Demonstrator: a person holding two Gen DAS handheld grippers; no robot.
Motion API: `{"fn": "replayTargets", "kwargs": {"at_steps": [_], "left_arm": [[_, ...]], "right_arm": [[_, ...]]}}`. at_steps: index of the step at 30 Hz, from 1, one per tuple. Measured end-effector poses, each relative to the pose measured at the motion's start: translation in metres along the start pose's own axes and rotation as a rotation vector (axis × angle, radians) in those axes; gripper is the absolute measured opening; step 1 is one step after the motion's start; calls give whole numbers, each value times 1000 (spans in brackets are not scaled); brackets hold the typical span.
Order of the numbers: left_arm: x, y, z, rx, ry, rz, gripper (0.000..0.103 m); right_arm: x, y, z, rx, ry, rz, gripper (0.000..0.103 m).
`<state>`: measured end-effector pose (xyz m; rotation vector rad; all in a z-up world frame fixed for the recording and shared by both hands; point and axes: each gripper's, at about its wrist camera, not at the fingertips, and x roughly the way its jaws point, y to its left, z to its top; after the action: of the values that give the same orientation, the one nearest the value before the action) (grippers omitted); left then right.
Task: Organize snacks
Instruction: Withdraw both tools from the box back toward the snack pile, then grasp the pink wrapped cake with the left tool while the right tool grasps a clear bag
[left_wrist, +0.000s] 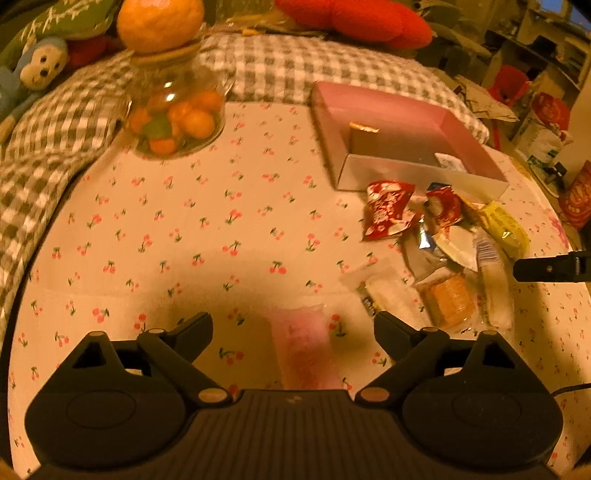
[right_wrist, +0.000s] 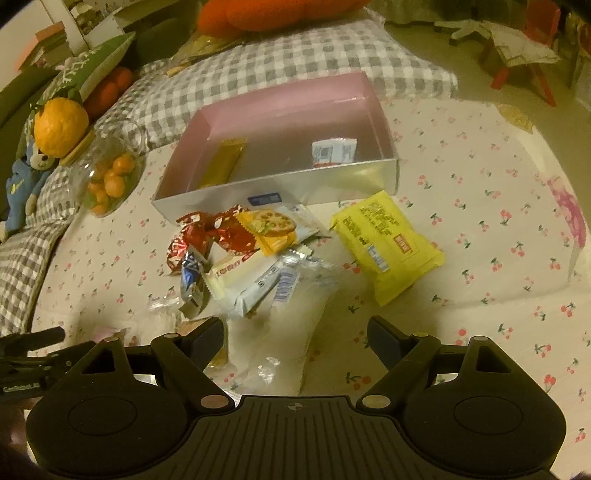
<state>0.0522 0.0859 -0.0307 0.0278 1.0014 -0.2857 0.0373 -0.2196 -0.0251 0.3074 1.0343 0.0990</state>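
Pink packet (left_wrist: 303, 347) between left tongs (left_wrist: 293, 334) shows only there.

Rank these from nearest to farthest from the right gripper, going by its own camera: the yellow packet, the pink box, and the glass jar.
From the right gripper:
1. Yellow packet, just ahead, to the right.
2. Pink box, behind the snack pile.
3. Glass jar, far left, lying tilted.
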Motion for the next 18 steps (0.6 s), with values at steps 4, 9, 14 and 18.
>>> {"fn": "replayTargets", "kwargs": {"at_steps": [4,9,14,18], "left_arm": [[6,1,-1,-2,33,-10,84],[12,0,-5,-8,80,-25,75],[16,2,-8,-13,106,-27,63],[20,2,-10,-10,135,-40,54]], "right_arm": [[6,5,-1,2,29,16,87],[15,10,-4,4,56,9,87],[22,10,-6,-3,42,-41,87],[30,12,-9,-28,51,-85,86]]}}
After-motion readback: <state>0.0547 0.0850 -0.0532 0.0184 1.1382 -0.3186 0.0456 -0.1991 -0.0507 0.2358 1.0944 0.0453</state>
